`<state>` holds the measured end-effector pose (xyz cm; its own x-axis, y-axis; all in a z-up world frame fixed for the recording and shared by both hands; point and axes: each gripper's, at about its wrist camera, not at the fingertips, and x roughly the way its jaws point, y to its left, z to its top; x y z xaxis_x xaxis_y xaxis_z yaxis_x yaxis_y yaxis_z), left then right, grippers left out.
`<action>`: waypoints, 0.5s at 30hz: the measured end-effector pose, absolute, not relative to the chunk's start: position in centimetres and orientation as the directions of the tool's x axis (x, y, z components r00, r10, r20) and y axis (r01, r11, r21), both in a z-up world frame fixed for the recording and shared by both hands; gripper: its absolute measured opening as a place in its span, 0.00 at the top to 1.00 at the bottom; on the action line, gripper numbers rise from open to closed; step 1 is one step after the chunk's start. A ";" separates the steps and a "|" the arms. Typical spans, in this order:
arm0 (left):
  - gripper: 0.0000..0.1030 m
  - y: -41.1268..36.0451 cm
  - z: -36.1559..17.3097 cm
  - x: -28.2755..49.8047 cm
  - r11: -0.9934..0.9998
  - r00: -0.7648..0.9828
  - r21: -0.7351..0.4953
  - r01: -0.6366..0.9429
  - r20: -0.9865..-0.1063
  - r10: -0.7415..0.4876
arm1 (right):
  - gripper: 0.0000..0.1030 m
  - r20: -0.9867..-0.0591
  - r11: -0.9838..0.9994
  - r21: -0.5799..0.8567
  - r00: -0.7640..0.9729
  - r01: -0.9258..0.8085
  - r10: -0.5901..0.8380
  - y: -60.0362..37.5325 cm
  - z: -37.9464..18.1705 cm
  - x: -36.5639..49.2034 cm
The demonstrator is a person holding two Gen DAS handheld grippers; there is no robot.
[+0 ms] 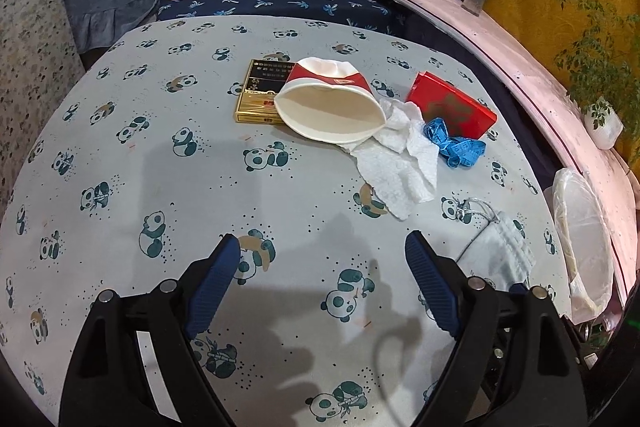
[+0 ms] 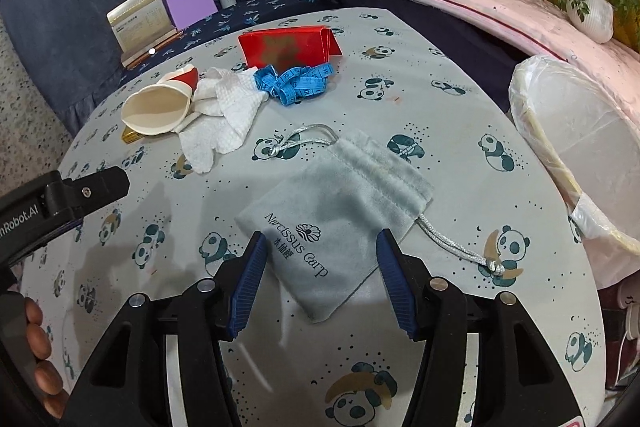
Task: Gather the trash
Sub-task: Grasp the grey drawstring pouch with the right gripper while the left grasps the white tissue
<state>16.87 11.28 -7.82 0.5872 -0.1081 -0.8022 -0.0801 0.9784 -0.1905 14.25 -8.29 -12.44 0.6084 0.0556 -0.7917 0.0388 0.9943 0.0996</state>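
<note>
- Hovering above the table (image 1: 120,155), the left gripper (image 1: 322,247) has its jaws spread wide with nothing between them; only bare panda-print cloth lies under the gap.
- Right gripper (image 2: 320,251): jaws partly open, astride the lower end of the grey pouch (image 2: 332,219). Whether the pads touch the fabric cannot be told.
- Trash cluster, far middle of the table: paper cup (image 1: 328,103) on its side, mouth toward the camera, its rim overlapping the crumpled tissue (image 1: 400,163).
- The cup also rests partly on a gold box (image 1: 256,99).
- Blue tape (image 1: 456,143) lies coiled against the tissue's right edge and just in front of the red box (image 1: 452,105).
- Bin (image 2: 576,147), lined with a clear bag, stands beyond the table's right edge, mouth open and unobstructed.
- Open room: the near-left half of the table is bare; a clear strip separates the pouch from the trash cluster.
- Pouch cords (image 2: 460,247) trail toward the right edge, short of the bin.
- The left gripper's body and the person's fingers (image 2: 38,343) on it show at the left margin of the right wrist view.
</note>
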 end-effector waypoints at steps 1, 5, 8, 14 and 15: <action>0.22 11.2 -7.9 17.0 0.978 0.585 -0.192 -0.079 -0.804 -0.111 | 0.46 -0.791 0.996 0.087 0.610 0.035 0.048 -8.2 -12.5 14.3; 0.22 11.0 -8.1 17.3 0.978 0.580 -0.193 -0.075 -0.807 -0.114 | 0.51 -0.787 0.999 0.026 0.617 0.024 0.006 -7.6 -12.7 14.3; 0.22 10.7 -8.2 17.4 0.980 0.578 -0.188 -0.067 -0.808 -0.115 | 0.65 -0.784 0.999 0.024 0.620 0.033 -0.002 -8.0 -12.6 14.4; 0.22 9.8 -8.3 18.1 0.982 0.572 -0.182 -0.054 -0.812 -0.119 | 0.97 -0.789 0.998 0.053 0.614 0.029 0.024 -9.0 -12.5 15.1; 0.22 9.6 -8.3 18.3 0.982 0.571 -0.181 -0.052 -0.812 -0.119 | 0.98 -0.790 0.998 0.060 0.613 0.029 0.030 -9.1 -12.4 15.3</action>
